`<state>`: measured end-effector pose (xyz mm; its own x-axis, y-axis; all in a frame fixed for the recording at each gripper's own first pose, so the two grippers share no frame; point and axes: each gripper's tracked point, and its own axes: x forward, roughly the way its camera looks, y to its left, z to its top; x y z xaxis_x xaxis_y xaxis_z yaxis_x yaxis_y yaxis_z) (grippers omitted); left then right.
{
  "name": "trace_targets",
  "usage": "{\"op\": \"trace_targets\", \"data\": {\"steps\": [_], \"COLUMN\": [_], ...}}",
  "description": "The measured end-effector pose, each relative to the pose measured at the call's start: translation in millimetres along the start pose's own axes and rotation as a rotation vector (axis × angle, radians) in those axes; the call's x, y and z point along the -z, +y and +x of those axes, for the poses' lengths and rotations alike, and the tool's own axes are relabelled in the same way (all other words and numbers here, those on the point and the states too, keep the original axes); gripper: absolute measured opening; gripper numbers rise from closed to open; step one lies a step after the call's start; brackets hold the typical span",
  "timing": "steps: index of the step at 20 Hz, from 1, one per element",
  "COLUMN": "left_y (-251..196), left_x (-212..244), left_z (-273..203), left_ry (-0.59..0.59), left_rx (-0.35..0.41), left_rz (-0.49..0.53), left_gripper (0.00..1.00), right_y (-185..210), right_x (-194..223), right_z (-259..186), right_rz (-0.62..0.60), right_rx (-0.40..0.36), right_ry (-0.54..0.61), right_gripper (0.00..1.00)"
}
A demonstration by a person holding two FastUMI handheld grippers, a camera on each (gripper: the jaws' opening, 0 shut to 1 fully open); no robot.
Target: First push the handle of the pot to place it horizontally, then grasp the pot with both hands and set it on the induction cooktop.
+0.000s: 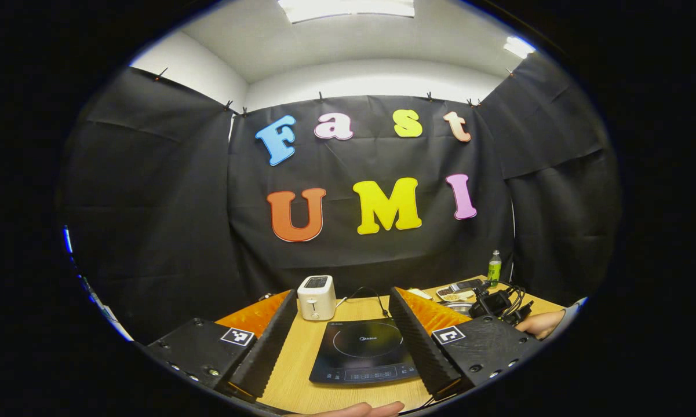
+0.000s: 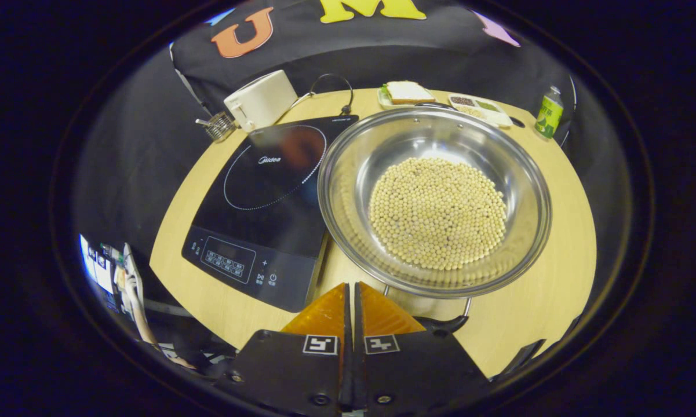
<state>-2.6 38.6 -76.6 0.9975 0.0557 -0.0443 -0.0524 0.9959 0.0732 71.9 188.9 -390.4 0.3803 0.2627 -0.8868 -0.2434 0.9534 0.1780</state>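
In the right gripper view a steel pot [image 2: 376, 145] holding pale beans [image 2: 437, 214] stands on the wooden table [image 2: 556, 278], right of the black induction cooktop [image 2: 261, 202] and touching its edge. The pot's near handle [image 2: 443, 324], a wire loop with a dark grip, points toward me. My right gripper [image 2: 353, 285] is shut with nothing between its fingers, tips just short of the pot's near rim and left of that handle. In the left gripper view my left gripper [image 1: 343, 292] is open wide above the table, framing the cooktop [image 1: 365, 350].
A white toaster [image 2: 261, 99] stands behind the cooktop, its cord trailing across the table. A sandwich plate [image 2: 405, 92], a snack tray [image 2: 480, 107] and a green bottle [image 2: 549, 111] line the far edge. Cables [image 1: 498, 301] and a hand [image 1: 536, 323] lie at the right.
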Motion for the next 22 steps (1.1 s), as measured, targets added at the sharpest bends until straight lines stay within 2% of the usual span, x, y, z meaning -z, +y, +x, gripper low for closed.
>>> {"op": "trace_targets", "data": {"steps": [1, 3, 4, 8, 10, 11, 16, 17, 22], "left_y": [0.9, 1.6, 0.7, -8.2, -6.5, -5.6, -7.1, -7.8, -13.1], "left_x": [-1.7, 1.0, 1.4, 2.1, 4.4, 3.2, 5.1, 5.7, -1.1], "left_z": [1.0, 2.0, 2.7, 5.8, 5.9, 6.0, 8.1, 8.9, 12.6], "left_ry": [-0.003, 0.004, 0.005, 0.011, 0.017, 0.016, 0.015, 0.018, 0.012], "left_rx": [-0.003, -0.009, -0.008, 0.012, 0.007, 0.004, 0.009, 0.009, 0.017], "left_rz": [-0.005, -0.014, -0.015, -0.022, -0.026, -0.028, -0.042, -0.049, -0.056], "left_gripper": [0.95, 0.95, 0.95, 0.95, 0.95, 0.95, 0.95, 0.95, 0.95], "right_y": [-1.5, -3.4, -3.7, -7.1, -9.0, -9.6, -17.4, -17.3, -23.3], "right_x": [0.2, 3.8, 5.0, 13.6, 13.5, 13.0, 15.0, 15.3, 15.5], "right_z": [-0.8, -1.2, -1.6, -2.9, -2.3, -1.5, -1.2, -1.0, -1.9], "right_rz": [-0.005, -0.020, -0.019, -0.018, -0.005, -0.001, 0.013, 0.017, 0.011], "right_rx": [0.004, 0.010, 0.007, 0.008, 0.003, -0.003, -0.004, -0.007, -0.008], "right_ry": [-0.001, 0.006, 0.001, 0.002, -0.002, -0.002, -0.010, -0.009, -0.014], "right_gripper": [0.01, 0.04, 0.01, 0.04, 0.01, 0.04, 0.04, 0.00, 0.01]}}
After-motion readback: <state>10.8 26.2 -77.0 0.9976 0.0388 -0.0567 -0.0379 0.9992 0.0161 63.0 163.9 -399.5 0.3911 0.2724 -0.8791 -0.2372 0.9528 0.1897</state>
